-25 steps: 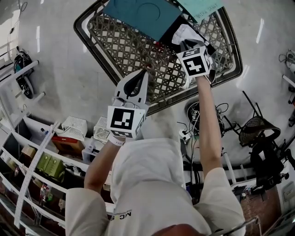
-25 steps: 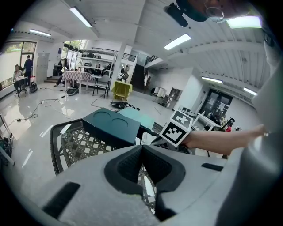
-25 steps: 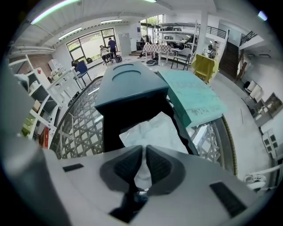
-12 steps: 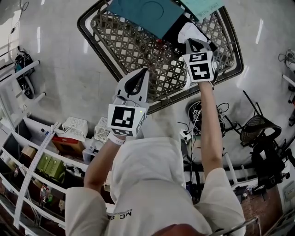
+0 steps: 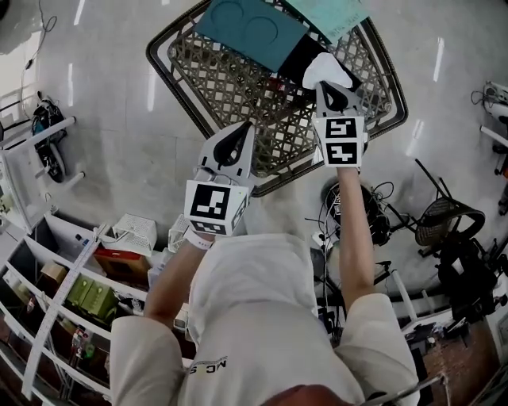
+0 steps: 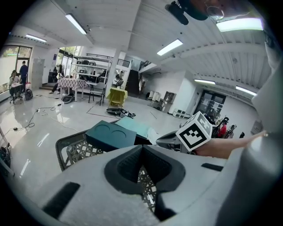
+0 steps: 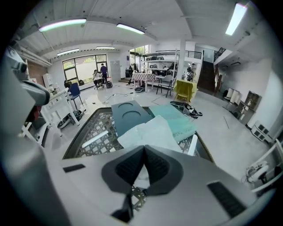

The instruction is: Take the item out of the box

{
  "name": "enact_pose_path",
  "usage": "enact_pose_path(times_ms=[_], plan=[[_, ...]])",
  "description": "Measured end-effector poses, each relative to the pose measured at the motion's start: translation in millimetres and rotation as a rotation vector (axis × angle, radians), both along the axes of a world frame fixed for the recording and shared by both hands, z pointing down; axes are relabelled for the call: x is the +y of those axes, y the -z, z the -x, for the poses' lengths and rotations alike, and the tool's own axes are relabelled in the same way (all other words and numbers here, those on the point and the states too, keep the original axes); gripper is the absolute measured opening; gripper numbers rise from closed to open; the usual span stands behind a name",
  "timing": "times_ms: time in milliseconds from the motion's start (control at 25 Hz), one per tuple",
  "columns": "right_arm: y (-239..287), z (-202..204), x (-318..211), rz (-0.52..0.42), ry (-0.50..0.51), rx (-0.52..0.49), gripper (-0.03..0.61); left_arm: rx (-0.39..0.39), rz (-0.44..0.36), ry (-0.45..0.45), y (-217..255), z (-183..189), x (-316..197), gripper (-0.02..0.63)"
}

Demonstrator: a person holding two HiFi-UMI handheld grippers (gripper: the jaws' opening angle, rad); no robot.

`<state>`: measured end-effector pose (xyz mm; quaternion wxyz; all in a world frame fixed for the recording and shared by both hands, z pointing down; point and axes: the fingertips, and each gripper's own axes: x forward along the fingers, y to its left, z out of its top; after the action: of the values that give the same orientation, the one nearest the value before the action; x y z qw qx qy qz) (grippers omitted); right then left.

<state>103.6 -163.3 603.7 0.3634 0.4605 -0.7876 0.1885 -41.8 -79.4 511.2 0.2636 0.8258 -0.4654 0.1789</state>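
1. A woven basket [image 5: 238, 87] with a dark rim is seen standing on a pale, glossy floor [image 5: 111, 111], below both grippers.
2. The right gripper [image 5: 329, 86] is held over the far right part of the basket. Its fingers are closed on a white sheet [image 5: 325, 70], which is pinched at its near edge.
3. In the right gripper view, the white sheet is seen spreading away from the fingers, over the lattice. It is flanked by a dark teal tray [image 5: 250, 28] on one side and a light green sheet [image 5: 329, 14] on the other.
4. The teal tray, marked by two round recesses, is laid across the basket's far edge, and the green sheet lies beside it.
5. The left gripper [image 5: 244, 131] is held over the near rim of the basket. Its fingers are brought together at the tips, and nothing is gripped between them; only lattice is seen beyond.
6. The two grippers are kept well apart.
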Motion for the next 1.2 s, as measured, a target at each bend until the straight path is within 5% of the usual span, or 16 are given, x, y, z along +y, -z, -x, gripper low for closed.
enact_pose_path(times_ms=[760,1200], plan=[[214,-15,80,-0.339,-0.135,-0.077,0.015,0.045,-0.185,-0.016,134,25,18,0.025],[294,-13,131,-0.56,-0.256,-0.135,0.017,0.08,-0.326,-0.03,202,37,30,0.025]])
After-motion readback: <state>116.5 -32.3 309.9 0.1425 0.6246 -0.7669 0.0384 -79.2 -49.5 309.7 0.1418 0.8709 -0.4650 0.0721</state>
